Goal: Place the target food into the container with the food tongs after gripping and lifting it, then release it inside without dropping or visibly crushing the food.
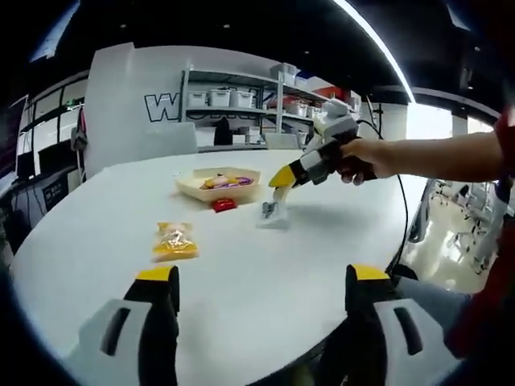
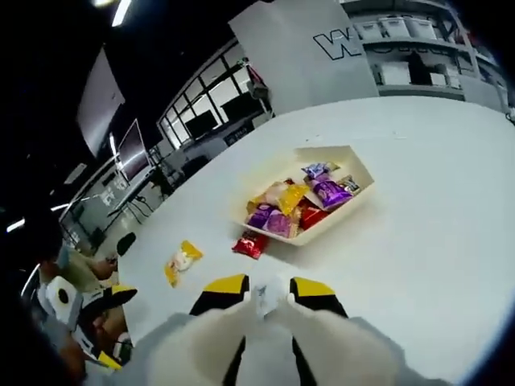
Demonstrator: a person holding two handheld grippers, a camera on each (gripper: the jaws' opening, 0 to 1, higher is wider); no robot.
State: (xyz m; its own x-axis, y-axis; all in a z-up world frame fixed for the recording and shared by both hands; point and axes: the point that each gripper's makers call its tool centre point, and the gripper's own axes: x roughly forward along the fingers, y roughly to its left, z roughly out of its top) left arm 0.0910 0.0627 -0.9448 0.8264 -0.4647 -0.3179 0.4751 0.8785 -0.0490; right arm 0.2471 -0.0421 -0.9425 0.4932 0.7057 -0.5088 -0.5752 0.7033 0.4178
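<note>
The right gripper (image 1: 278, 181) is seen in the left gripper view reaching over the white table (image 1: 241, 273), with the tongs (image 1: 269, 211) clamped between its jaws and hanging down to the tabletop. In the right gripper view the jaws are closed on the top of the tongs (image 2: 264, 299). The left gripper (image 1: 261, 281) is held low at the near table edge, jaws wide apart and holding nothing.

The tray (image 2: 358, 173) lies beyond the tongs and is already filled with wrapped snacks. Two packets lie outside it: a red packet (image 2: 251, 244) just beside the tray's near rim, and a yellow packet (image 2: 182, 260) well apart from it, nearer the table edge. Which one is the target cannot be told; neither has been gripped.

Risks from this point:
- The packets are flat and slick. A shallow bite by the tong tips could let one slip during the lift.
- Excess squeeze could visibly crush the contents.
- The tray is crowded; a release made high over the pile could let the packet slide off over the rim.
</note>
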